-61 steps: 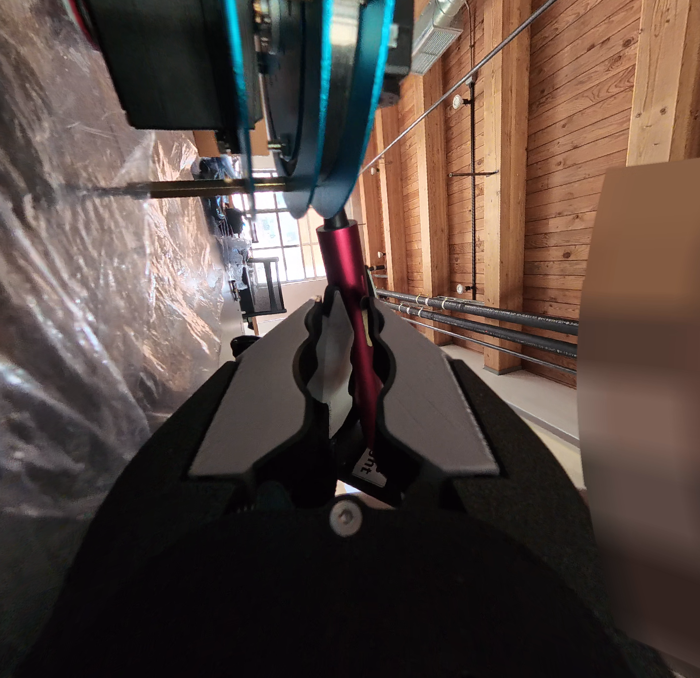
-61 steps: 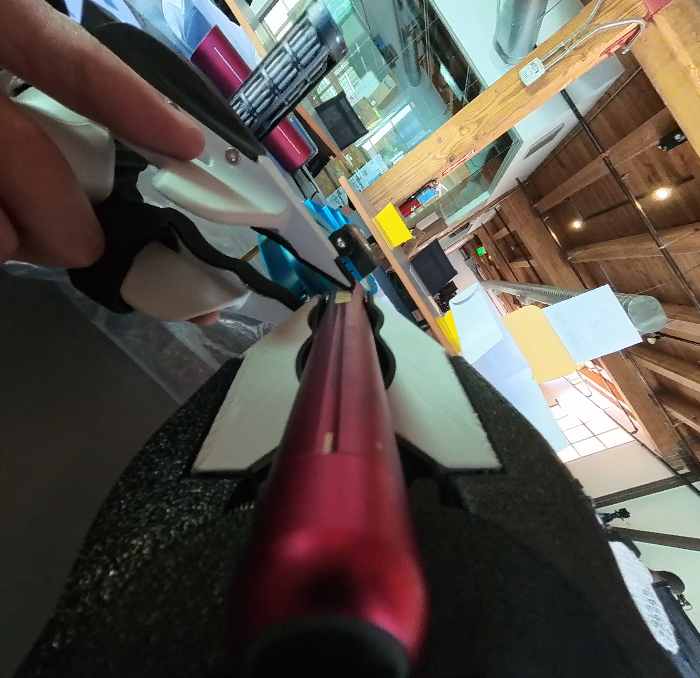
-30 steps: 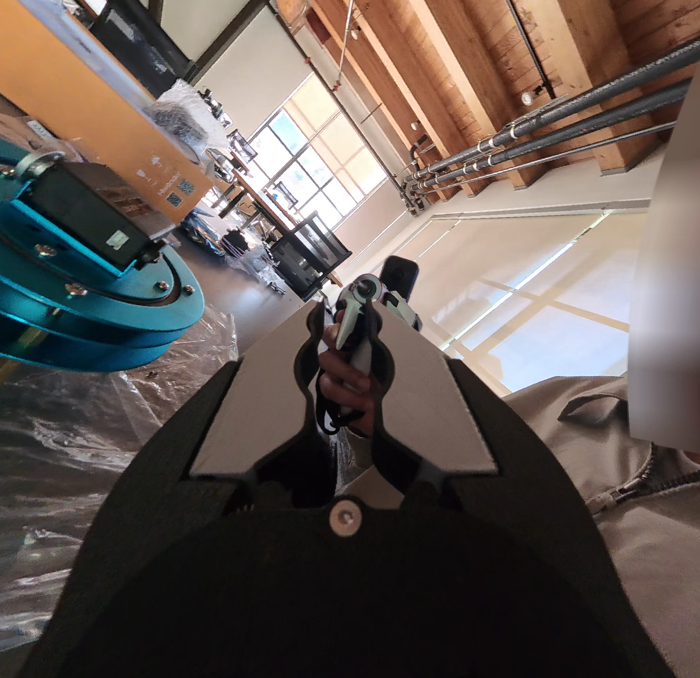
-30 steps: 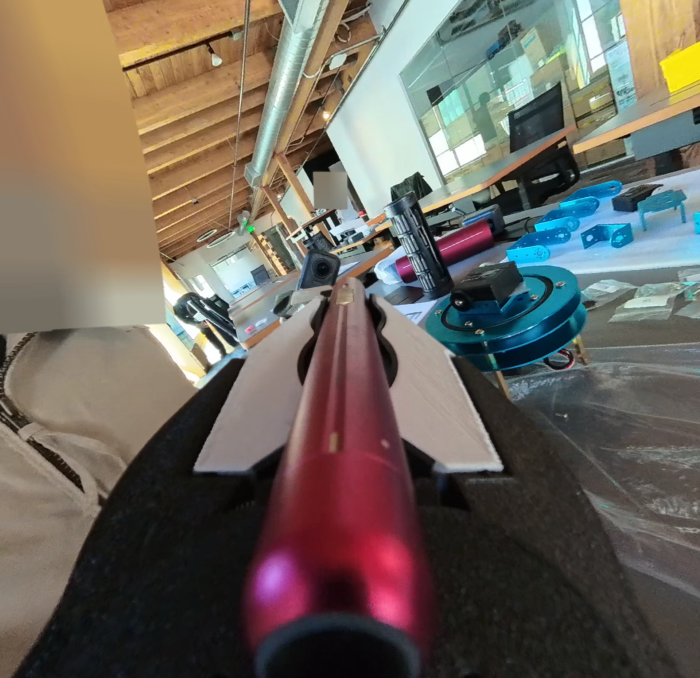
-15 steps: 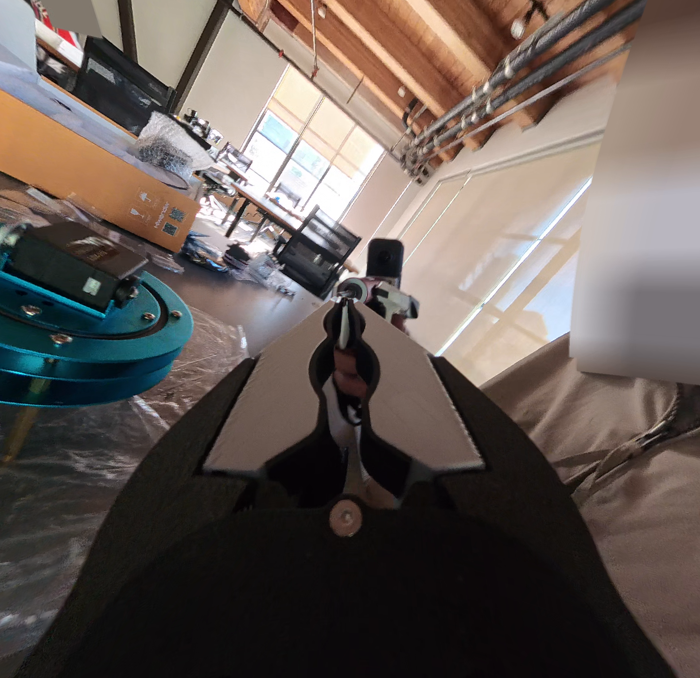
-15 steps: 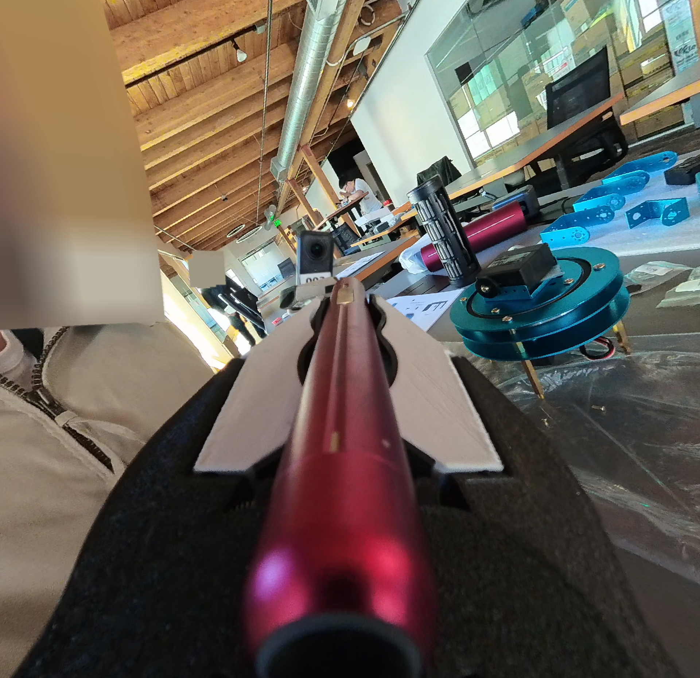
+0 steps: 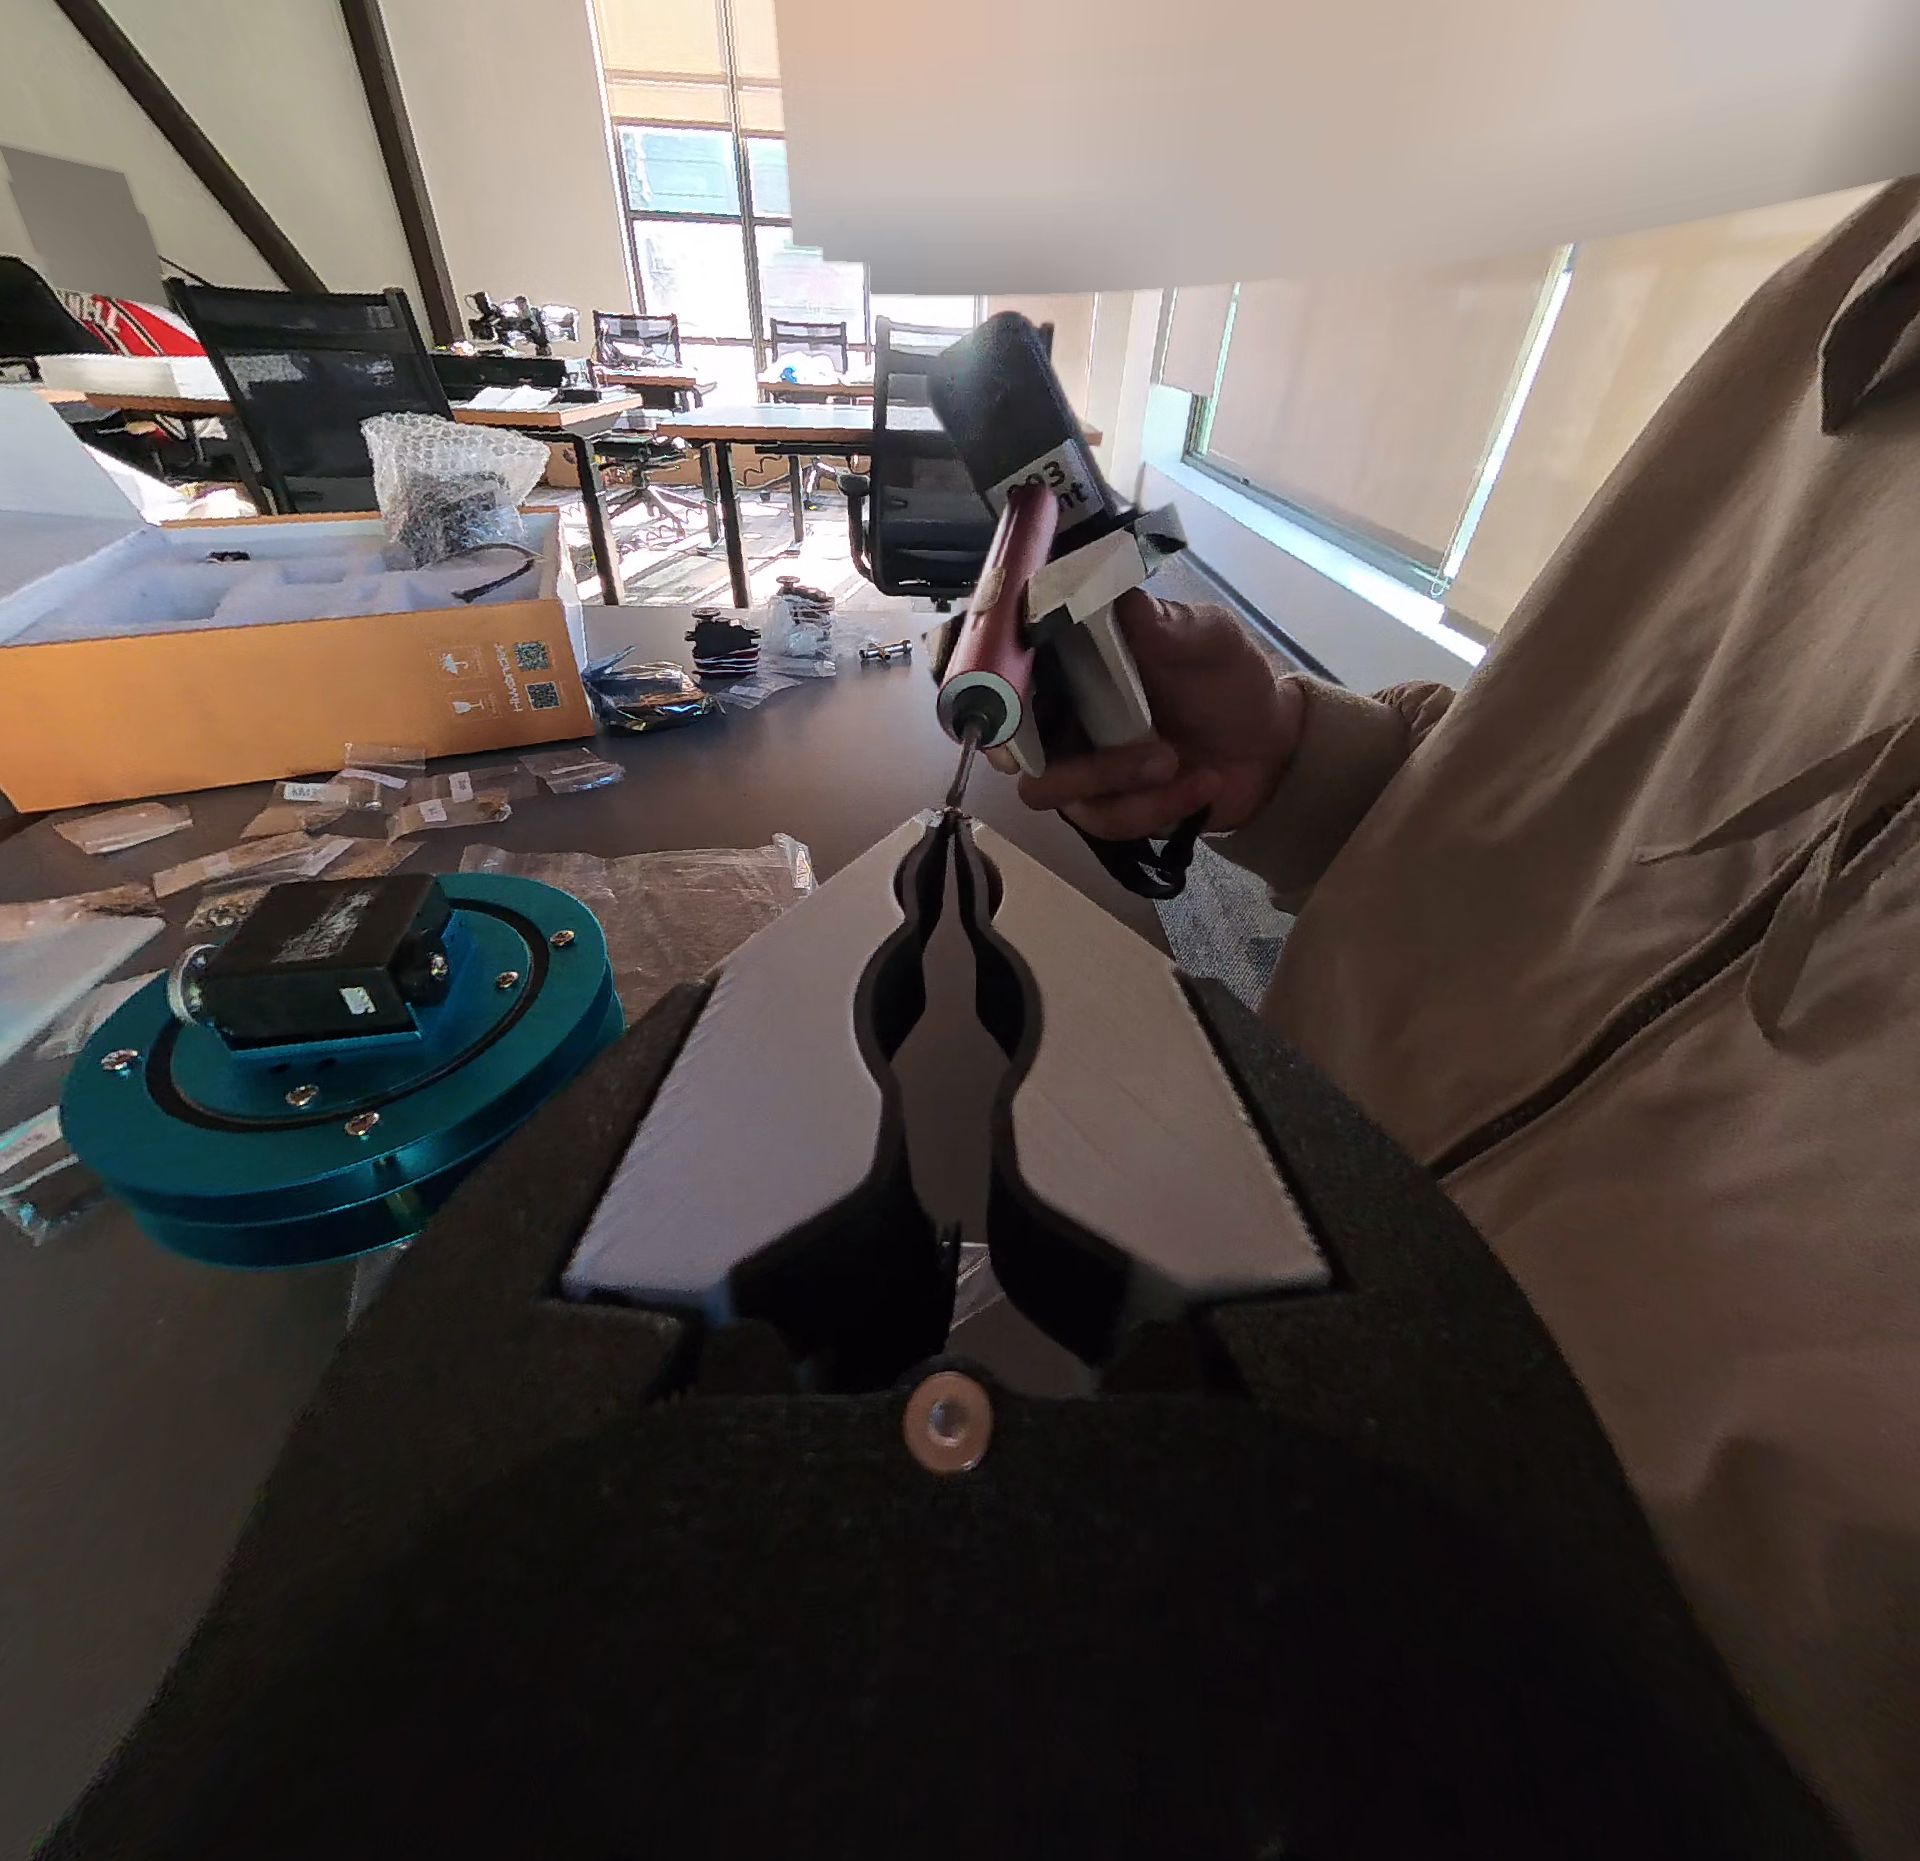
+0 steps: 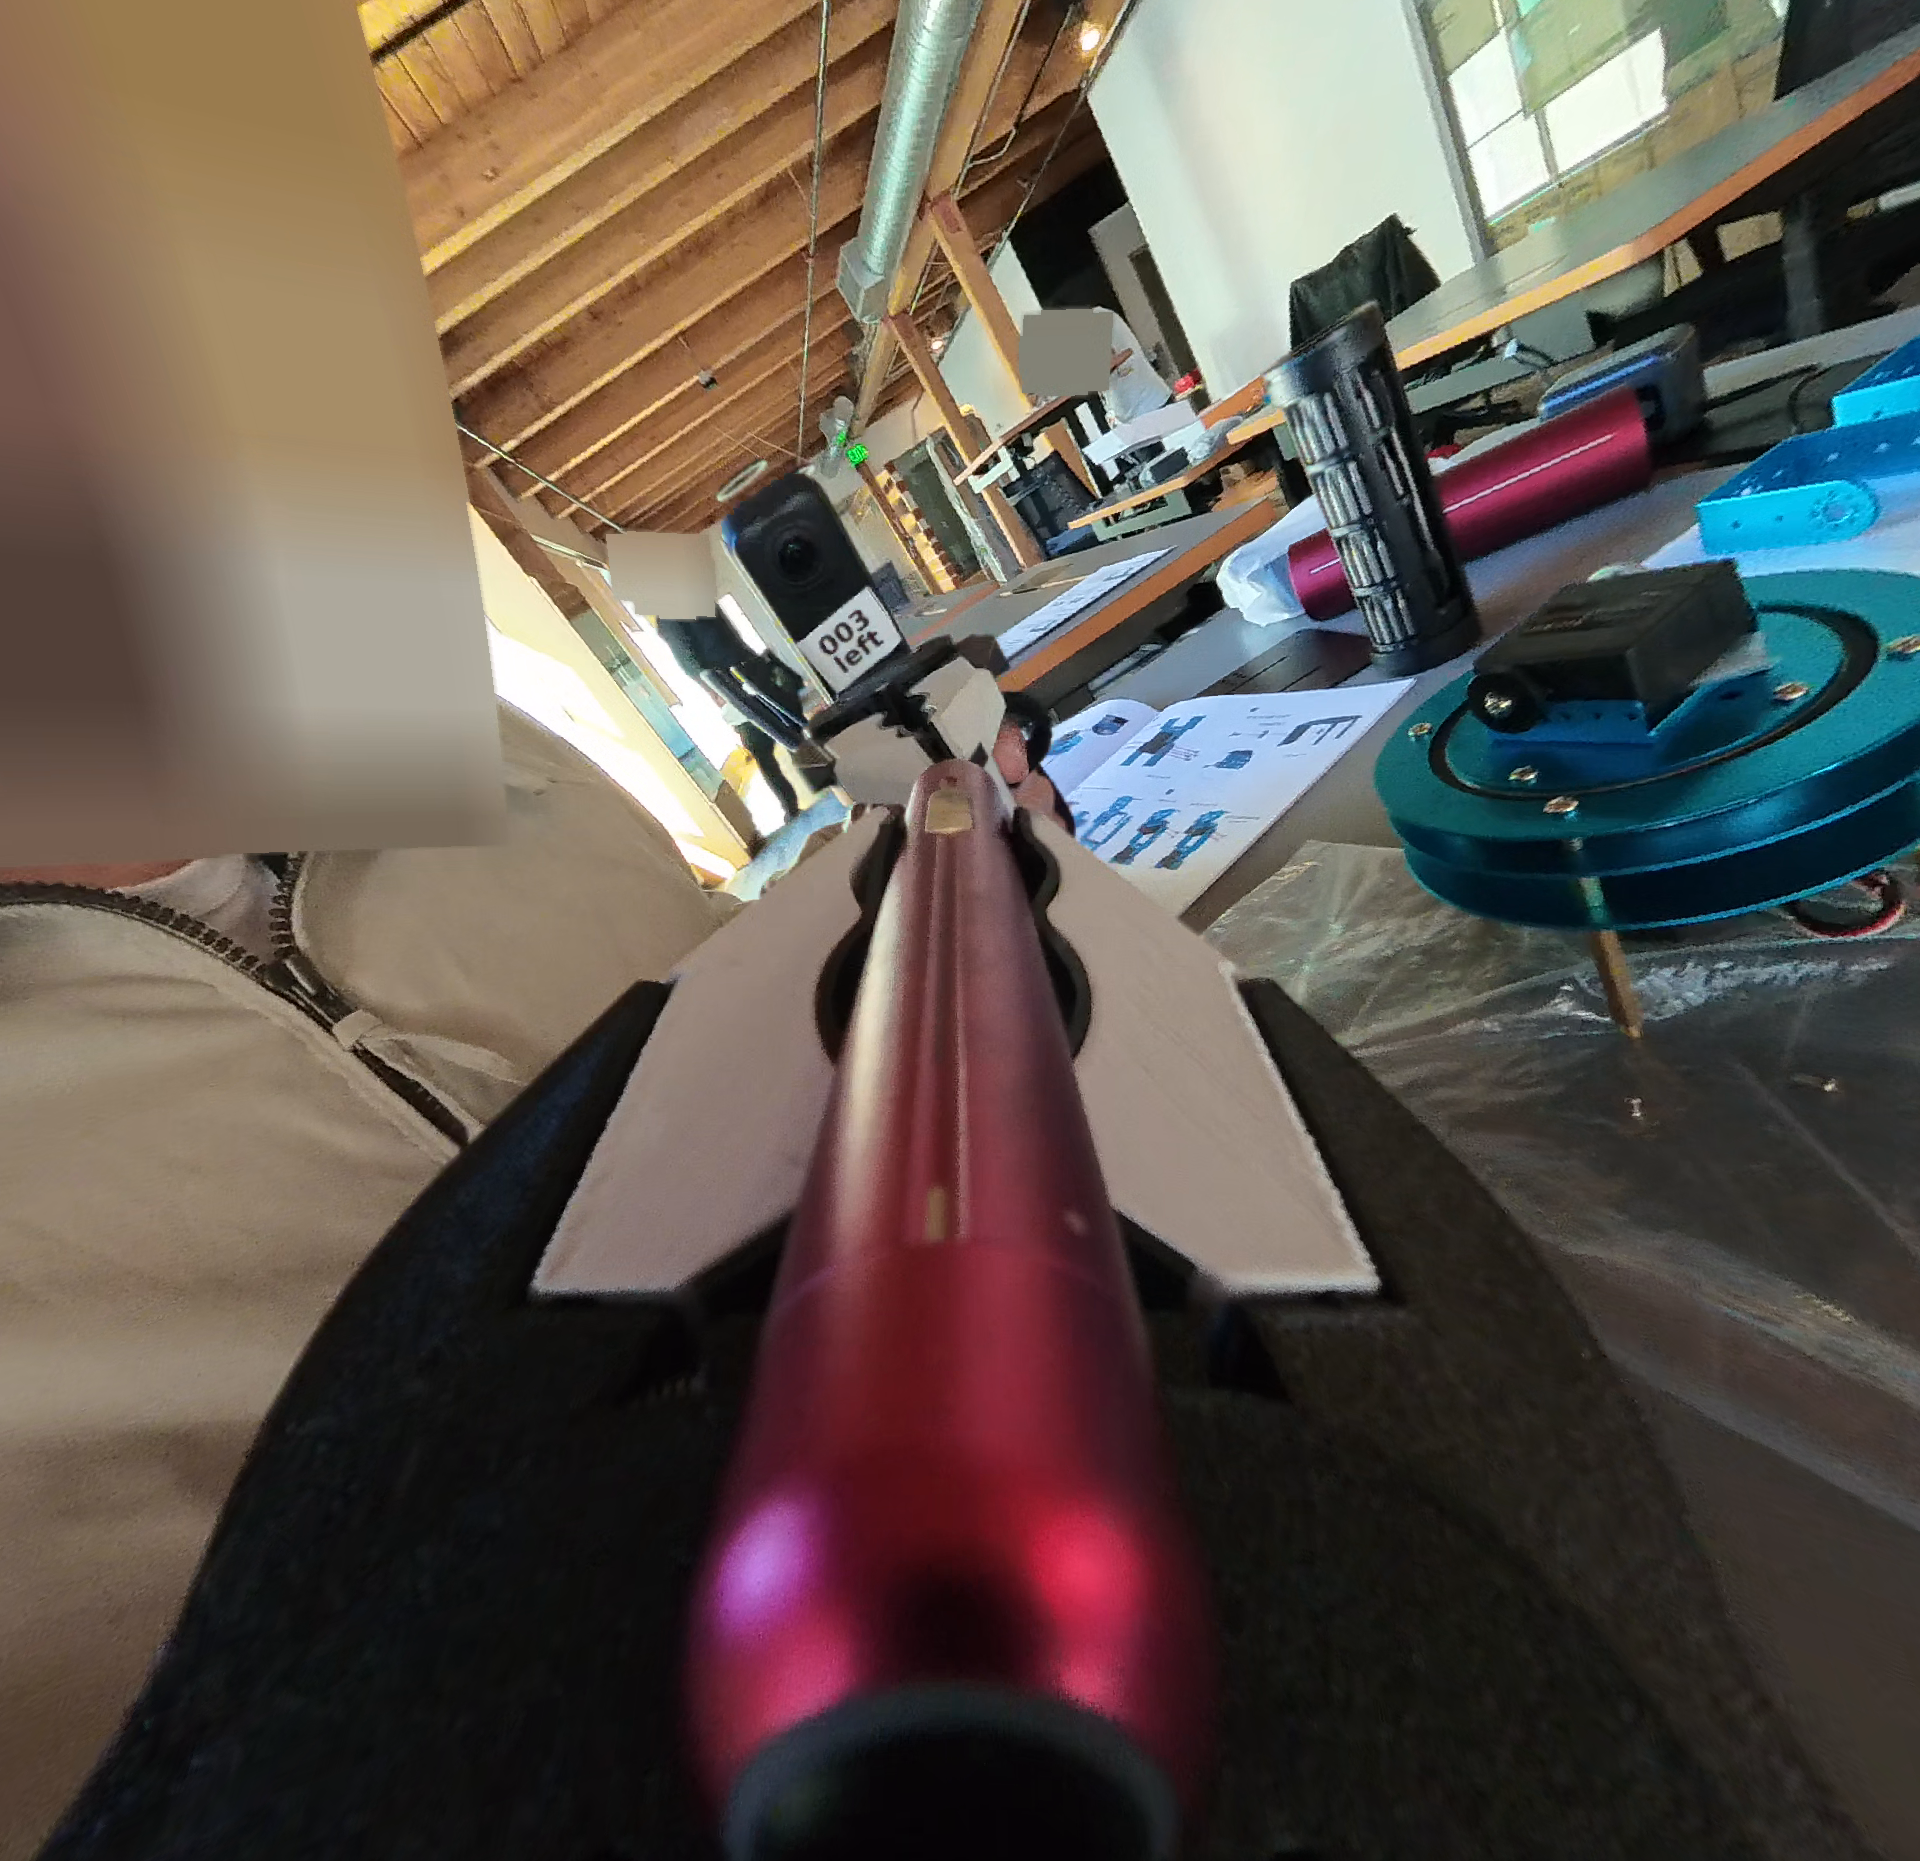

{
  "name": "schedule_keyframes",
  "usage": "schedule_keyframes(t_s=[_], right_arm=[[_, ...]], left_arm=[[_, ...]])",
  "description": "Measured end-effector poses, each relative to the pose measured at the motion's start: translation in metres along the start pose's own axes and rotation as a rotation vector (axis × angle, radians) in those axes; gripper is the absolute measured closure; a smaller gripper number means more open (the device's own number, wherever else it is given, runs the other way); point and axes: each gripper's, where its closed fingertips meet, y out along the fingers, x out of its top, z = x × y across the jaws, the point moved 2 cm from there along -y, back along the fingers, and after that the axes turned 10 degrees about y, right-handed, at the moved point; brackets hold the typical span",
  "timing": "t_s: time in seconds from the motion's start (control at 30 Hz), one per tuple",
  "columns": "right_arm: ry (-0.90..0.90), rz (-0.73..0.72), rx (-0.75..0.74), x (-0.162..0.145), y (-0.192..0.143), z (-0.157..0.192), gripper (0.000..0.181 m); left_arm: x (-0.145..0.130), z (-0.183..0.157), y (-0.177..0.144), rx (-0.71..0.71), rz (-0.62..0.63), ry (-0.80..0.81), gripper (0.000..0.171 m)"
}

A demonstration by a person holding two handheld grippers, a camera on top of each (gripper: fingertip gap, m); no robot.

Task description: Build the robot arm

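My right gripper (image 8: 940, 824) is shut on a red screwdriver (image 8: 935, 1188) that lies along its fingers and points forward. In the left wrist view the screwdriver (image 7: 997, 606) comes down from the upper right, and its thin bit touches the tips of my left gripper (image 7: 948, 824). The left jaws are pressed together; I cannot tell whether anything tiny is pinched at the tips. A teal round disc assembly (image 7: 332, 1063) with a black servo (image 7: 322, 964) on top stands on the table to the left. It shows at the right in the right wrist view (image 8: 1662, 803).
An orange and white box (image 7: 281, 689) and small parts bags (image 7: 343, 803) lie behind the disc. A clear plastic sheet (image 8: 1558, 1084), an open booklet (image 8: 1195, 762), a black mesh cylinder (image 8: 1361, 523) and blue brackets (image 8: 1787, 502) are on the table. A person's beige jacket (image 7: 1610, 876) is close. The gap from one gripper's tips to the other's is roughly 7 centimeters. Between my left fingertips and the teal round disc assembly (image 7: 332, 1063) there is roughly 15 centimeters.
The left gripper let go of the screwdriver shaft, swung away from under the disc and closed. The right gripper brought the screwdriver close until its bit met the left fingertips.
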Motion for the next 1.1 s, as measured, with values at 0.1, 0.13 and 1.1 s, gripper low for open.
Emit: schedule_keyframes(t_s=[0.1, 0.13, 1.1], right_arm=[[0.021, -0.006, 0.012, -0.0027, 0.0021, -0.0008, 0.161], [0.027, -0.009, 0.019, -0.0028, 0.0021, -0.0003, 0.161], [0.034, -0.006, -0.007, -0.0088, 0.0016, -0.0044, 0.160]], left_arm=[[-0.0004, -0.0006, -0.0002, 0.004, 0.015, 0.031, 0.171], [-0.0007, -0.0007, -0.0004, 0.006, 0.021, 0.041, 0.171], [-0.0090, 0.0005, 0.0015, 0.026, 0.154, 0.181, 0.171]])
